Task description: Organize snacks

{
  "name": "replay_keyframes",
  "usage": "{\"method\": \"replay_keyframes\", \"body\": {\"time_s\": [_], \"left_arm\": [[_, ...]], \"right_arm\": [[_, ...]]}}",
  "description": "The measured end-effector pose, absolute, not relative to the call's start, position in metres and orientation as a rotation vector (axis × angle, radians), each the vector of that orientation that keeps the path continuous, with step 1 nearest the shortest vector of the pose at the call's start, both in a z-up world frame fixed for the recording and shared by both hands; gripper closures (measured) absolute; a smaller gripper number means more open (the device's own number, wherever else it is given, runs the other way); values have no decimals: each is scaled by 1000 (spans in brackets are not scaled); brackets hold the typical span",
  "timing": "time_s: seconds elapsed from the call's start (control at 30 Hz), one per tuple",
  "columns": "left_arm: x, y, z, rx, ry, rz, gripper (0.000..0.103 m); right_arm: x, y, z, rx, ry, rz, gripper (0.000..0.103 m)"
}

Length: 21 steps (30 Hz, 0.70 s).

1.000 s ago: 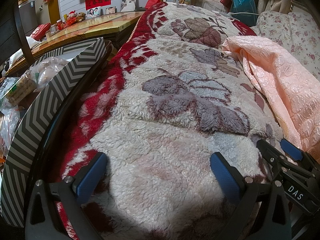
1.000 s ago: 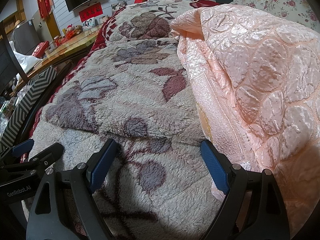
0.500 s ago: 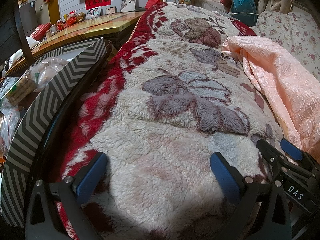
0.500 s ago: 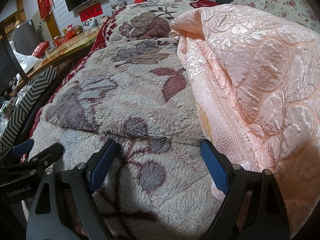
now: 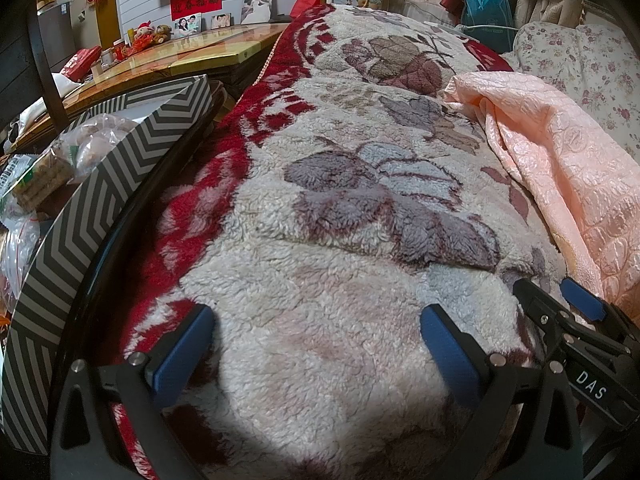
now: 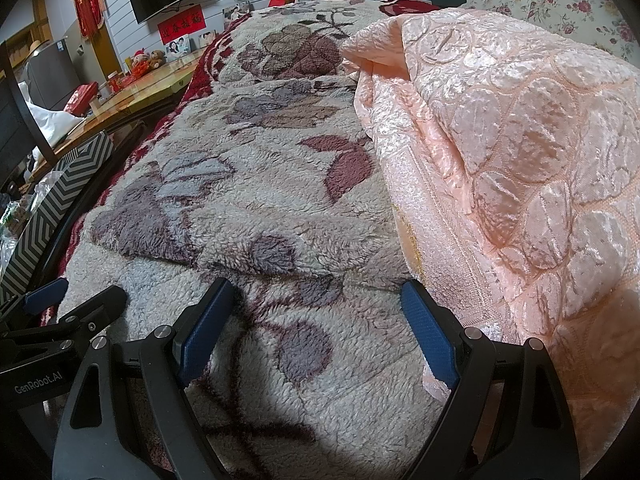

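Note:
Bagged snacks lie in a box with a grey-and-white chevron wall at the far left of the left wrist view. The box also shows at the left edge of the right wrist view. My left gripper is open and empty, low over a fleece floral blanket. My right gripper is open and empty over the same blanket. Each gripper shows in the other's view: the right gripper and the left gripper.
A peach quilted cover is bunched up to the right of both grippers. A black curved rail runs between the box and the blanket. A glossy wooden table with toys and photo frames stands behind the box.

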<state>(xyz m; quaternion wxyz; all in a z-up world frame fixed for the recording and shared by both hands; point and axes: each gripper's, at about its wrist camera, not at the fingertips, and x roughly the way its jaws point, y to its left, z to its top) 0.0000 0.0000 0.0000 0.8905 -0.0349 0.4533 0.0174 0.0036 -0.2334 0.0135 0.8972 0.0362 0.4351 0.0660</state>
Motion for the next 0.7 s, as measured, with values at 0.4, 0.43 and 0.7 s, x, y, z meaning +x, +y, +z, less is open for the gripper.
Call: {"method": "replay_keyframes", "body": {"time_s": [0.4, 0.43, 0.7], "left_arm": [[-1, 1, 0, -73, 941, 36, 0], [-1, 1, 0, -73, 941, 36, 0], [-1, 1, 0, -73, 941, 36, 0]], "right_arm": [[4, -233, 14, 74, 901, 136, 17], [4, -233, 13, 74, 901, 136, 17], [4, -233, 13, 76, 901, 137, 16]]}}
